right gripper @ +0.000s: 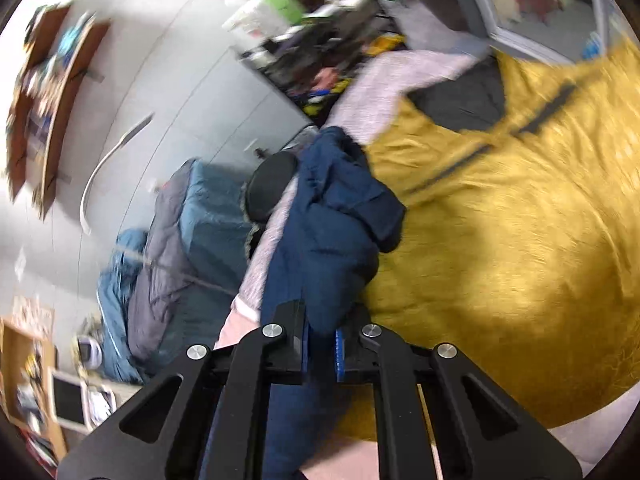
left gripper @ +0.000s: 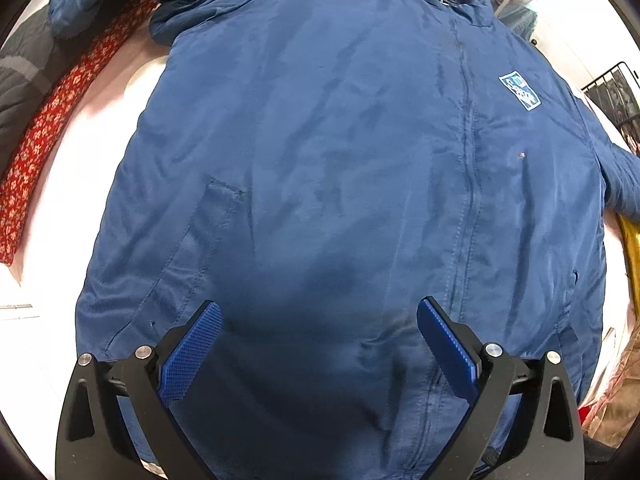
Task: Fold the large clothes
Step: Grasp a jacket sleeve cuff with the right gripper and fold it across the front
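Note:
A large blue jacket (left gripper: 328,152) lies spread front-up on a white surface (left gripper: 100,128), zip closed, with a light blue chest patch (left gripper: 519,92). My left gripper (left gripper: 318,318) hovers over its lower hem, open and empty, blue pads wide apart. In the right wrist view my right gripper (right gripper: 320,344) is shut on a blue sleeve (right gripper: 336,216) of the jacket, which hangs bunched beyond the jaws. The view is motion-blurred.
A red floral cloth (left gripper: 52,120) and a dark garment (left gripper: 20,76) lie left of the jacket. A mustard-yellow garment (right gripper: 520,216) lies beside the sleeve on pink bedding (right gripper: 384,84). Teal and grey clothes (right gripper: 188,240) are piled left; cluttered shelves stand behind.

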